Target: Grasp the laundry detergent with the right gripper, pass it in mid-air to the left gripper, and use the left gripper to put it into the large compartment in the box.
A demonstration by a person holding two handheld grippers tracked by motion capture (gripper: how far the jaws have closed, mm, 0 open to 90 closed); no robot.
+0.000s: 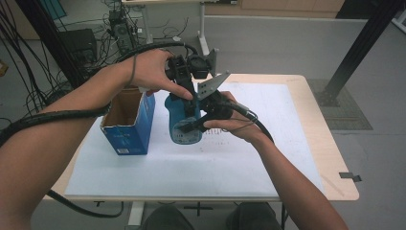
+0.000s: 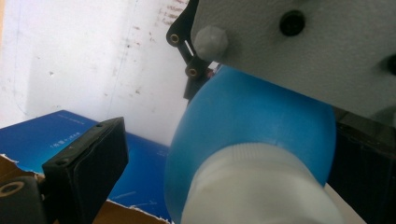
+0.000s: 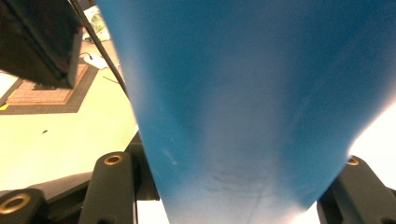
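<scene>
My right claw (image 1: 191, 125) pinches the blue bottle (image 1: 184, 120) by its base, above the bench (image 1: 297, 158) beside the blue box (image 1: 129, 129). Left claw (image 1: 184, 79) straddles its white cap (image 2: 261, 186); grip unclear. Bottle's long axis is near upright, cap up.

Blue bottle (image 2: 252, 121), white cap (image 2: 252, 186), beside blue box (image 2: 42, 140)

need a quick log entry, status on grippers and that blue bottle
Right gripper shut on blue plastic bottle, held above table. Left gripper at its white cap, grip unclear. Open blue cardboard box beside it.
</scene>
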